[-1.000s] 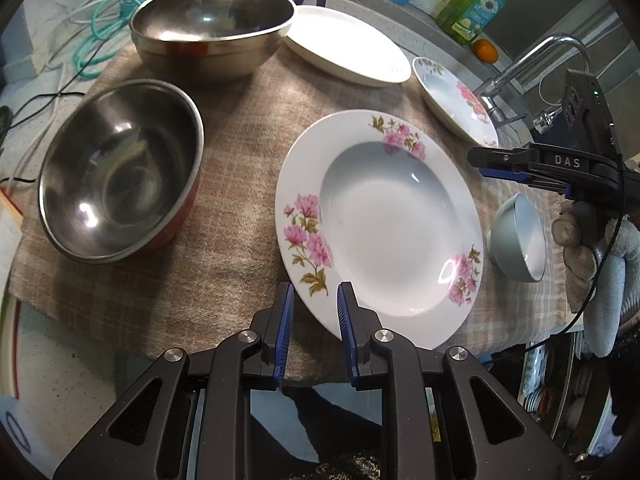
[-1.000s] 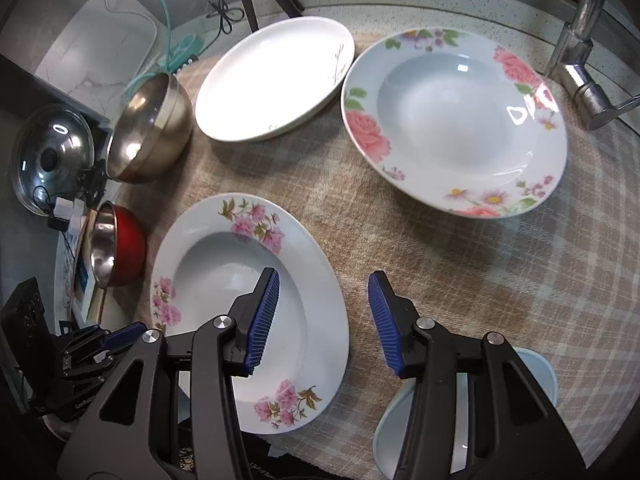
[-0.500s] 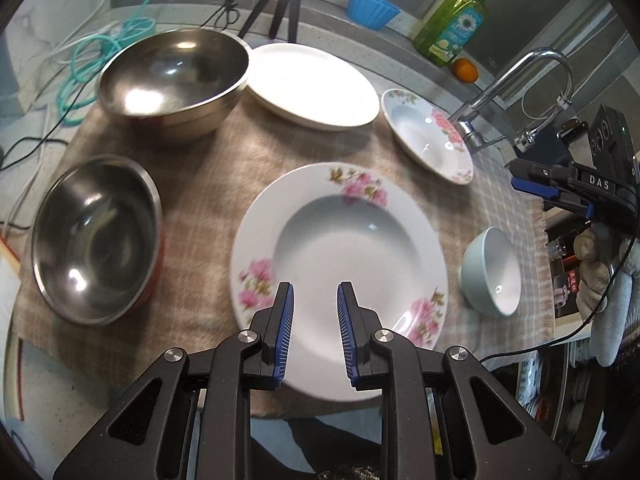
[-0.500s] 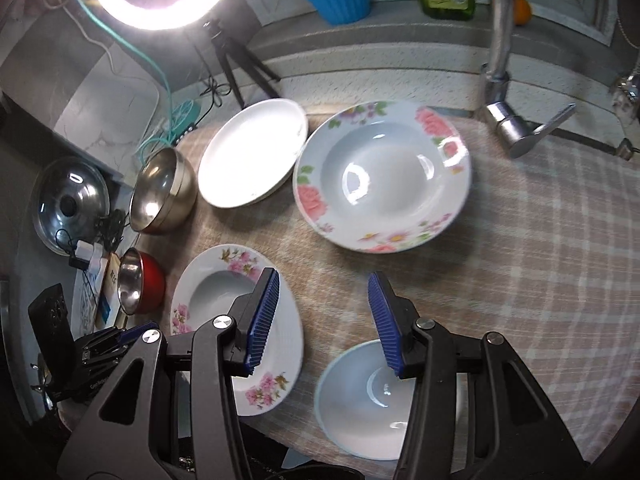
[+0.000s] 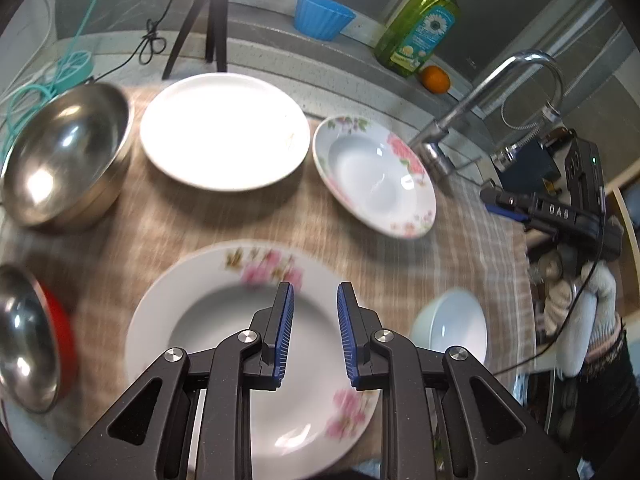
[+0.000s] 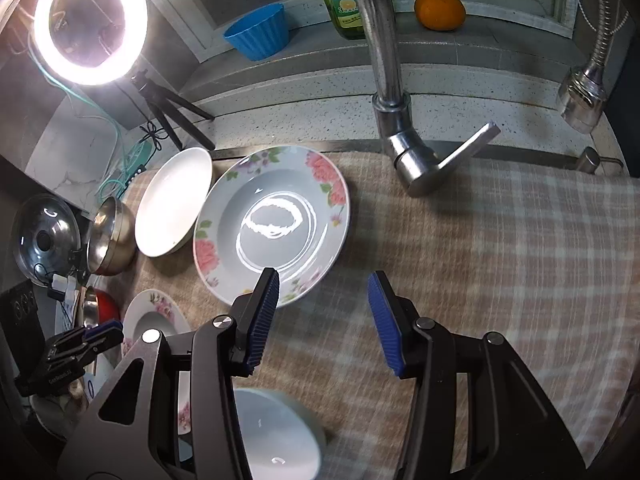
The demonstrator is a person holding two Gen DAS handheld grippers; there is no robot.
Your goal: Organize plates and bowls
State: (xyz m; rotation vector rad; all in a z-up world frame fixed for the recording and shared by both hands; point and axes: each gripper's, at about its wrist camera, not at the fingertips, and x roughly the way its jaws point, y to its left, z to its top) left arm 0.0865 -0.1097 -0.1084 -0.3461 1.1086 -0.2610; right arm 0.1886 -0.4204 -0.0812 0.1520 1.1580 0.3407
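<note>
My left gripper (image 5: pixel 313 294) is open and empty, held above a near floral deep plate (image 5: pixel 192 320) on the checked cloth. Beyond lie a plain white plate (image 5: pixel 224 130), a second floral plate (image 5: pixel 372 176), a steel bowl (image 5: pixel 64 152), a red-sided steel bowl (image 5: pixel 28 336) and a small pale bowl (image 5: pixel 452 328). My right gripper (image 6: pixel 322 280) is open and empty, above the cloth just right of the second floral plate (image 6: pixel 272 220); the pale bowl (image 6: pixel 276 432) sits under its left finger. The right gripper also shows at the right of the left wrist view (image 5: pixel 520 204).
A tap (image 6: pixel 384 60) stands at the cloth's far edge with a spray head (image 6: pixel 584 96) to its right. A ring light on a tripod (image 6: pixel 88 20), blue cup (image 6: pixel 260 32), soap bottle (image 5: pixel 424 28) and orange (image 6: pixel 440 10) line the back ledge. A pot lid (image 6: pixel 44 236) lies left.
Both grippers have risen and tilted up toward the back ledge, so the dishes sit lower in both views. Both stay open and empty. No dish has moved.
</note>
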